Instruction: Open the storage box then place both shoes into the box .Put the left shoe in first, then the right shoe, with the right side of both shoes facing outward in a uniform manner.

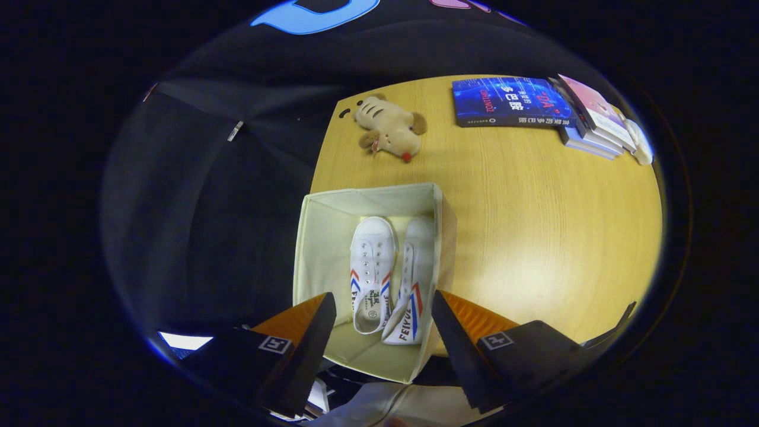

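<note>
Two black gripper fingers (383,332) spread wide, empty, above cream fabric box (314,237); white canvas shoes (372,261) reading "FEIYUE"

The gripper view looks steeply down from well above the wooden table (533,237), facing forward along the two fingers of the gripper (382,332), which stand spread wide apart with nothing between their pads. Directly below and between the fingers lies the open storage box (314,237) at the table's near left corner. The view reaches across to the table's far edge, taking in a plush toy (388,131) and a stack of books (533,104) near the far right corner.
</note>
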`<state>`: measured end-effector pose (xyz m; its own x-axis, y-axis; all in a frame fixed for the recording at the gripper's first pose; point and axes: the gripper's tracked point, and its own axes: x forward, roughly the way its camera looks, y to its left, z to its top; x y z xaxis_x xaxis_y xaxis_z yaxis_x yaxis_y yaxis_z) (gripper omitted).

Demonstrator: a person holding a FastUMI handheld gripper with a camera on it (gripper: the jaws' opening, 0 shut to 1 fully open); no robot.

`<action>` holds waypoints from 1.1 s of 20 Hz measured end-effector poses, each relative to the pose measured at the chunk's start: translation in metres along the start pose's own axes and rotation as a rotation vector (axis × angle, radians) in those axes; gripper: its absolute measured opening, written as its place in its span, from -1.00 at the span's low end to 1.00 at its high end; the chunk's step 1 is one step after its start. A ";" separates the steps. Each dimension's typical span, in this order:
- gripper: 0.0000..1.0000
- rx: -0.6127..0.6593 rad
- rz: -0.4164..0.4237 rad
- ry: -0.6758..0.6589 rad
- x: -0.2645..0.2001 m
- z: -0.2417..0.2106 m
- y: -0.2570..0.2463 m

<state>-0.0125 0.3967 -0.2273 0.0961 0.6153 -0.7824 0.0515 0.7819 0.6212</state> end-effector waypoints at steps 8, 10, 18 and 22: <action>0.98 -0.037 0.004 -0.213 -0.030 0.021 -0.012; 0.98 -0.062 -0.041 -0.304 -0.043 0.035 -0.028; 0.98 -0.136 -0.234 -0.564 -0.125 0.064 -0.094; 0.98 -0.210 -0.333 -0.695 -0.173 0.082 -0.127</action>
<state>0.0463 0.1824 -0.1671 0.7102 0.1973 -0.6758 0.0045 0.9586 0.2846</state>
